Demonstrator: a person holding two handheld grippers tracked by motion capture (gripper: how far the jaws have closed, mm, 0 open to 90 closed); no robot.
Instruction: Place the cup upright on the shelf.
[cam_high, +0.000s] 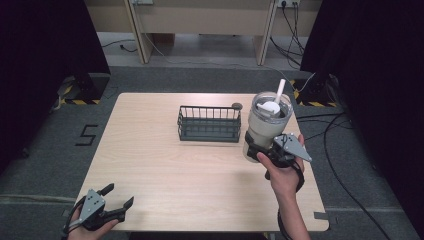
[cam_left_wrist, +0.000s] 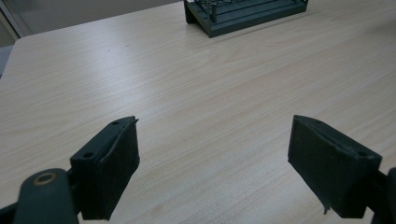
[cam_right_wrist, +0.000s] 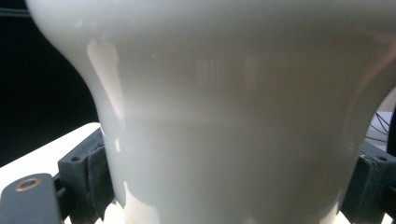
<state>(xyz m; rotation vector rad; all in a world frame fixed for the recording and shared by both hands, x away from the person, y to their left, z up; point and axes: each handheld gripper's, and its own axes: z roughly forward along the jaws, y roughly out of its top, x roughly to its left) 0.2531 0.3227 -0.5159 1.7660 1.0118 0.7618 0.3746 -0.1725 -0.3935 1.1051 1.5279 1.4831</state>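
A tall cream tumbler (cam_high: 266, 120) with a clear lid and a white straw (cam_high: 279, 90) stands upright over the table's right side, right of the wire basket. My right gripper (cam_high: 265, 150) is shut on its narrow lower part; in the right gripper view the tumbler's wall (cam_right_wrist: 233, 121) spans the frame, with a black pad (cam_right_wrist: 93, 179) pressed to each side. My left gripper (cam_high: 117, 197) rests open at the table's front left corner, its jaws wide apart over bare wood (cam_left_wrist: 215, 154) with nothing between them.
A dark wire basket (cam_high: 209, 123) sits at the table's middle back, also seen at the top as the basket (cam_left_wrist: 243, 11). A small dark round object (cam_high: 237, 105) lies behind its right corner. Cables (cam_high: 340, 165) trail on the floor to the right.
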